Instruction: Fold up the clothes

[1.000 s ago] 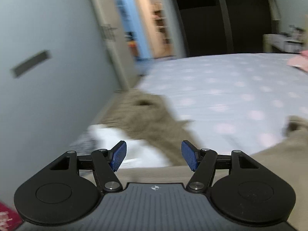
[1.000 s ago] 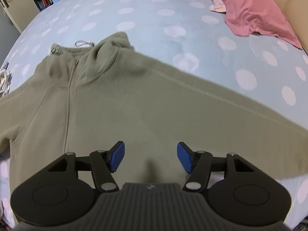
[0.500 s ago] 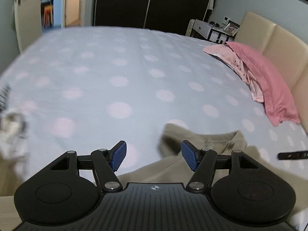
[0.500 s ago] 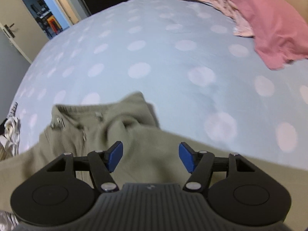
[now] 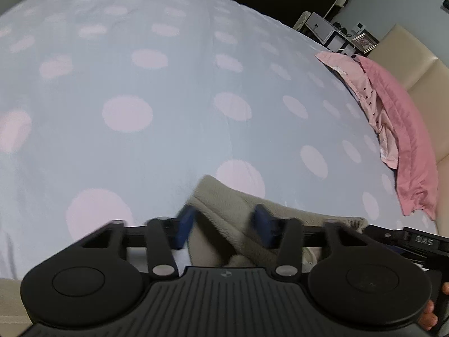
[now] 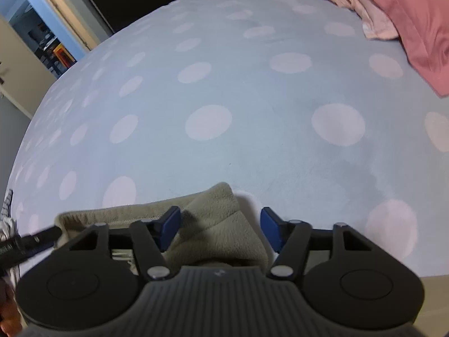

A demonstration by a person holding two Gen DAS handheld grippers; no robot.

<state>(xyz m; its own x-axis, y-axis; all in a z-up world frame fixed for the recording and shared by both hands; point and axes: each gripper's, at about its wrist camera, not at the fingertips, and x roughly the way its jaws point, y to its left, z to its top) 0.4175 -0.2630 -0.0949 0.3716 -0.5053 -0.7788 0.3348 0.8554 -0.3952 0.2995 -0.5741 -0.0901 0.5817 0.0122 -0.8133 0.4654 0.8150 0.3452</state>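
Observation:
An olive fleece jacket [image 5: 224, 202] lies at the near edge of a pale blue bed sheet with pink dots [image 5: 168, 112]. Only its collar end shows. My left gripper [image 5: 224, 224] points down over the collar's left part. Its jaws are closing with a fold of fleece between the blurred blue pads. In the right wrist view the collar's raised corner [image 6: 216, 205] sits between the pads of my right gripper [image 6: 219, 227]. Those jaws are closing too, and a strip of sheet still shows beside the right pad. The rest of the jacket is hidden under both grippers.
A pink pillow [image 5: 407, 140] and a pale pink garment [image 5: 359, 90] lie at the right of the bed by a beige headboard [image 5: 421, 64]. A striped cloth [image 6: 5, 213] lies at the bed's left edge. An open doorway [image 6: 42, 36] is at the far left.
Both grippers have swung from the jacket's body and the room onto its collar and dropped closer to the bed. Both pairs of pads stand narrower than before.

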